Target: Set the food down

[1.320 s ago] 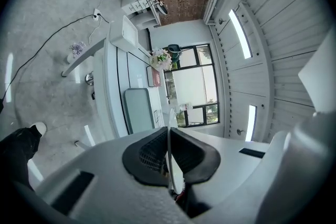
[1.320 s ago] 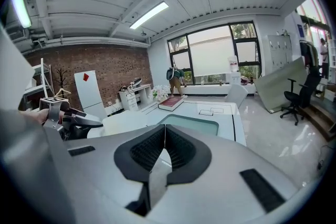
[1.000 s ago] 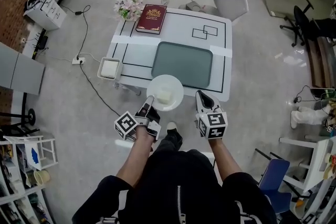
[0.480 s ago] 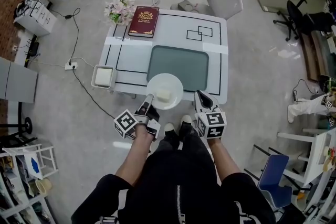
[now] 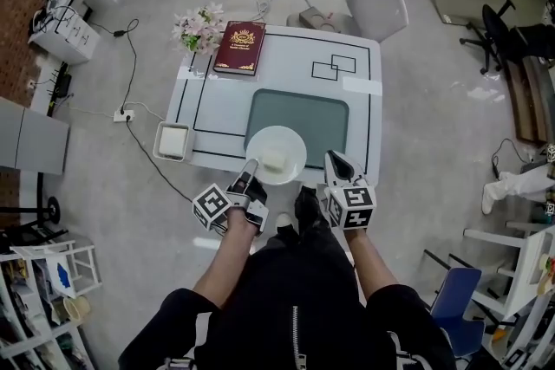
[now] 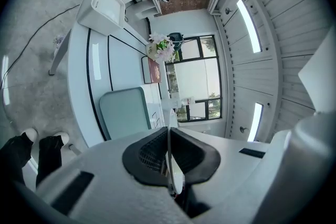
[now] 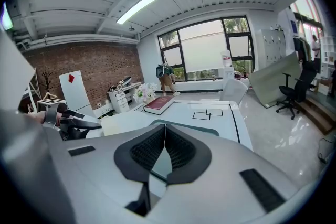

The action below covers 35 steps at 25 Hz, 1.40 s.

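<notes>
The left hand-held gripper (image 5: 250,168) was clamped on the near rim of a round white plate (image 5: 290,143). In the left gripper view its jaws were pressed together with the thin rim edge-on between them. Near the plate's middle sat a pale cream block of food (image 5: 273,159).

The plate hung over the near edge of a grey-green rectangular mat (image 5: 299,113), which lay on the white tabletop (image 5: 221,91) marked with black lines. Whether the plate touched the mat could not be told. The right hand-held gripper (image 5: 335,160) hovered by the mat's near right corner, just beside the plate, jaws closed on nothing. Beyond the mat's far left corner lay a dark red hardback book (image 5: 238,48), with a bunch of pale flowers (image 5: 198,24) beside it.

The plate looked stiff, smooth and breakable. Held at a single point on its rim, its weight probably levered against that grip. The block lay loose and would likely slide on any tilt, so the plate wanted keeping level. A second hold on the opposite rim would steady it.
</notes>
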Available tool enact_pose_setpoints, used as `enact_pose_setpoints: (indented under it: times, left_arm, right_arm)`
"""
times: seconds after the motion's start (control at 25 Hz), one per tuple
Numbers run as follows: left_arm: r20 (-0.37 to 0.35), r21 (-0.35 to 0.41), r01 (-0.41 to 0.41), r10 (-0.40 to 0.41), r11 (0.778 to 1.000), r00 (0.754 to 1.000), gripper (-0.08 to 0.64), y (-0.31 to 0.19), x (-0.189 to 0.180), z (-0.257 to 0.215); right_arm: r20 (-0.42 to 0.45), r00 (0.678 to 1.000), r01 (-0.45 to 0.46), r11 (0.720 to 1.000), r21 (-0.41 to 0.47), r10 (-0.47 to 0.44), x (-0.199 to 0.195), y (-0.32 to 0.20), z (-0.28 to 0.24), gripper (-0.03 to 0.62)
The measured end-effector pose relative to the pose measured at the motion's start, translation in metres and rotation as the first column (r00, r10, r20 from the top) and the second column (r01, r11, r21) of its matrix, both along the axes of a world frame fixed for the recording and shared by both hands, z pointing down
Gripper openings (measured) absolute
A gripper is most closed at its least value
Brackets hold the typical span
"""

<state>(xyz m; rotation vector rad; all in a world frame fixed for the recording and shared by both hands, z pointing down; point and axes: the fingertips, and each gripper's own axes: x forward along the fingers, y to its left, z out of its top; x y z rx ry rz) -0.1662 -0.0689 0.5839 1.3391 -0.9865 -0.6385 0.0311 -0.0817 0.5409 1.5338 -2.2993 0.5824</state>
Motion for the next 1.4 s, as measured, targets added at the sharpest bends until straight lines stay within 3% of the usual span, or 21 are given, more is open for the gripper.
enact_pose_setpoints:
  times: [0.24,0.84,1.4]
  left_arm:
    - [0.014,0.013,0.023,-0.023,1.000,1.000,0.015,-0.040,0.004,0.004]
    - [-0.048,0.026,0.098,-0.097,0.995,0.994,0.014,-0.120,0.033,0.017]
    - [0.008,0.024,0.050,-0.050,0.998,0.999,0.015,-0.139,0.048,0.041]
  right_arm:
    - [0.017,1.000,0.021,1.000,0.013,-0.021,0.008,-0.054,-0.003,0.011]
    - [0.039,0.994,0.102,0.995,-0.021,-0.101,0.040,-0.164,0.008,0.011]
    - [0.046,0.986,0.165,0.983,-0.080,-0.161,0.036,-0.188,0.035,0.011]
